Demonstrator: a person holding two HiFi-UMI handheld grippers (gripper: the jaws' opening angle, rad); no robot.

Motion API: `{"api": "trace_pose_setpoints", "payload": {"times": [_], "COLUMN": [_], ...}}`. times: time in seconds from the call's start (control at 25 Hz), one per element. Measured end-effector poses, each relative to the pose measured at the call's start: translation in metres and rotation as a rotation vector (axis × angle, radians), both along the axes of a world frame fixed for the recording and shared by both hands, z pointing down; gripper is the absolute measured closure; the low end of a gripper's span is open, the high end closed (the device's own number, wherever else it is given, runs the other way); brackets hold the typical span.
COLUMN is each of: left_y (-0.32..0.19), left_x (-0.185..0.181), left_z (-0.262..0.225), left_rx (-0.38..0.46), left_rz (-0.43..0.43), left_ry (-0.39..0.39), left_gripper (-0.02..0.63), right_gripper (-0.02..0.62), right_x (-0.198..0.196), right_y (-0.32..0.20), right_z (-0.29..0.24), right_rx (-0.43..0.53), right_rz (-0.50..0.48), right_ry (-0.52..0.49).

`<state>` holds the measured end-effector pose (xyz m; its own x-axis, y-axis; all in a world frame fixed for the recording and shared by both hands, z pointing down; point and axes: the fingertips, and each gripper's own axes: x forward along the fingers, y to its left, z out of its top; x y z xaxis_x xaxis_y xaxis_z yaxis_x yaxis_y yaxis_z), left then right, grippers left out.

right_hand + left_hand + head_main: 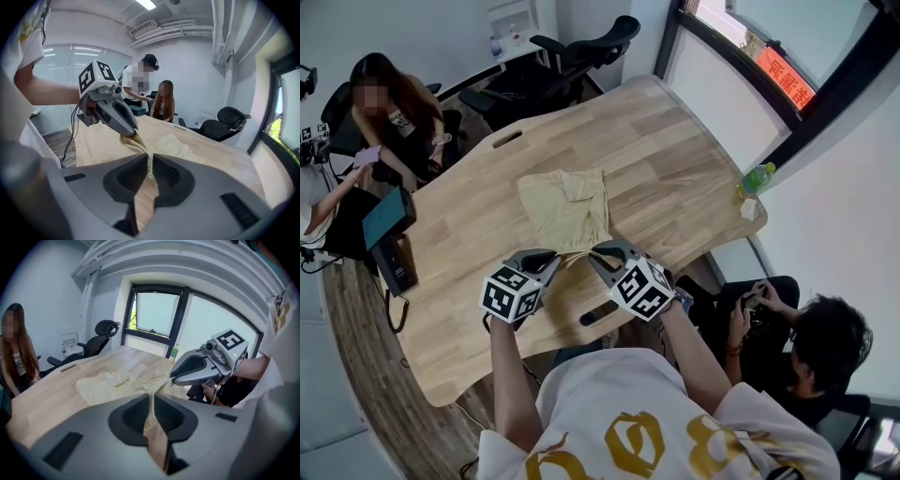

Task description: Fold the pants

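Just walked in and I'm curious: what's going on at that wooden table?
A person holds a grey two-jaw gripper in each hand and is folding pale yellow cloth pants on the light wooden table. The left gripper and right gripper are both shut on the pants' near edge, holding it up off the table; the rest lies flat.

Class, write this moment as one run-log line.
stage: folding pants | left hand-held gripper: shut on pants edge | right hand-held gripper: shut on pants edge | pants: near edge raised, rest on table
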<state>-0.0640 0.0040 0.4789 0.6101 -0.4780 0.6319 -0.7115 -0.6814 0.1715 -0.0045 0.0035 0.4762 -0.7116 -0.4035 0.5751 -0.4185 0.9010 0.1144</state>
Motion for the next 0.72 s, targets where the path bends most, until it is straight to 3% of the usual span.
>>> {"api": "trace_pose_setpoints", "payload": {"times": [0.72], "left_y": [-0.04], "left_x": [-0.005], "left_z": [-0.026], "left_rx": [0.056], "left_rz": [0.042], "left_ry": [-0.073], "left_gripper": [0.572], "right_gripper": [0.56], "right_x": [-0.005], "right_y": [-0.036], "right_z": [-0.025], "right_rx": [0.004], "right_rz": [0.034], "right_ry": [-0.014]}}
